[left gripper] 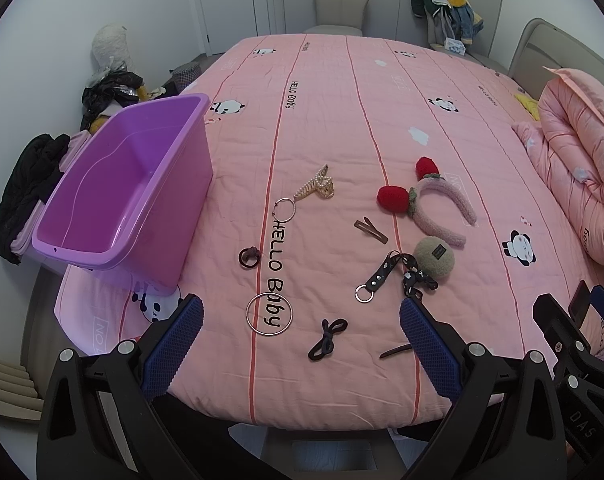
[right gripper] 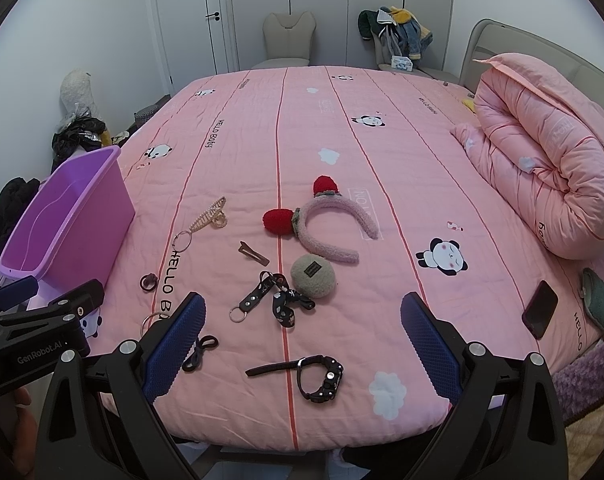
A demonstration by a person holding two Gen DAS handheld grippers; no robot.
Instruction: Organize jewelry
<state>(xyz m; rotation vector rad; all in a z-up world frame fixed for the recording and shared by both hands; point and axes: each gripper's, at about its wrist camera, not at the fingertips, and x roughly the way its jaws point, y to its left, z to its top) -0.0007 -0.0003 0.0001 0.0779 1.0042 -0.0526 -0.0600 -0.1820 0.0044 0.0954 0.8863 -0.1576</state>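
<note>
Both claws, left (left gripper: 302,344) and right (right gripper: 302,344), spread and empty over the bed (left gripper: 322,120). Jewelry scattered: thin bangle (left gripper: 269,314), wristwatch (right gripper: 320,378); purple bin (left gripper: 122,200) left. Flat bangle likely to slip; quilt possibly pinched instead.

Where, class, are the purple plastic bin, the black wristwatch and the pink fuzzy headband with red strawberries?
Purple plastic bin (left gripper: 198,168), left wrist view: on its outer side wall.
Black wristwatch (right gripper: 329,376), right wrist view: on the watch case.
Pink fuzzy headband with red strawberries (right gripper: 344,208), right wrist view: top of the arch.
</note>
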